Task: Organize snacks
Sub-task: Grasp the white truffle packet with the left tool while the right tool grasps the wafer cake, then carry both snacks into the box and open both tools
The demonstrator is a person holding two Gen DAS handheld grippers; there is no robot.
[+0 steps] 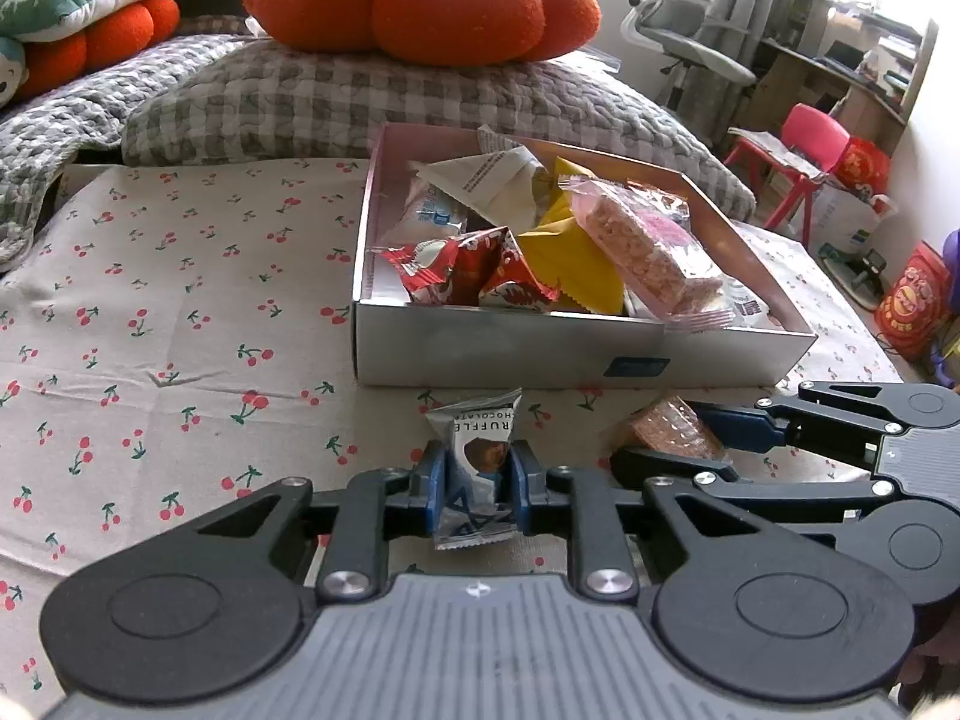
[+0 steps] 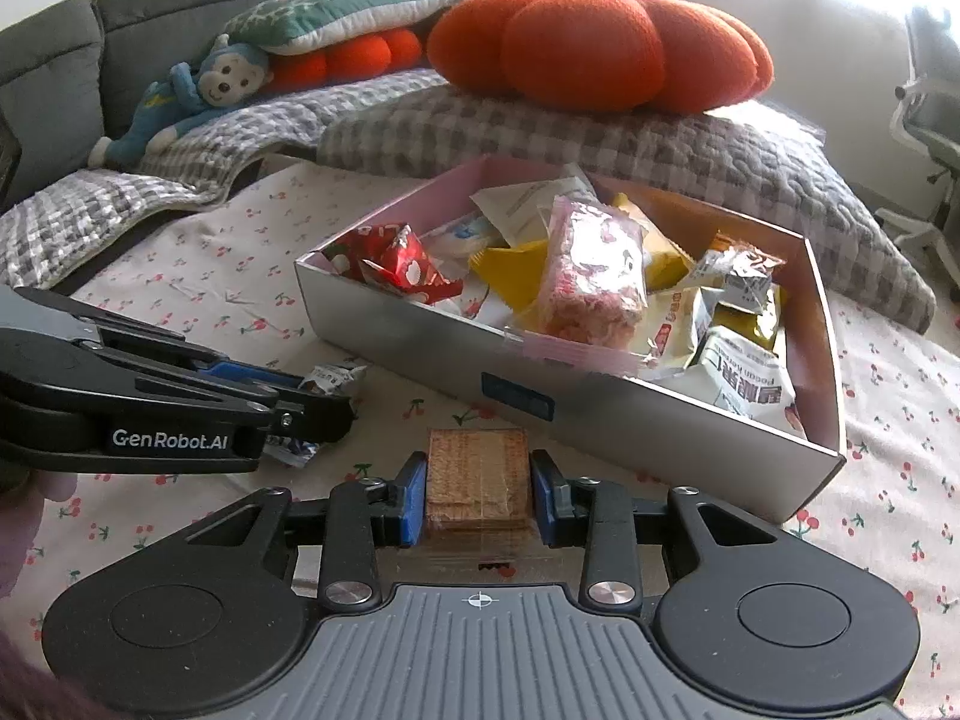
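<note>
Cherry-print cloth [image 1: 180, 300] (sofa [image 2: 54, 60] behind)

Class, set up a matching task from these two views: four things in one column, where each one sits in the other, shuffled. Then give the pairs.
Things
1. truffle chocolate packet
2. cracker pack
3. pink rice bar
4. orange pumpkin cushion

Places
A. on the checked quilt behind the box
B. between the fingers of the right tool
C. on top of the snacks in the box
D. between the fingers of the left tool

Pairs: 1-D, 2-B, 3-C, 4-A
</note>
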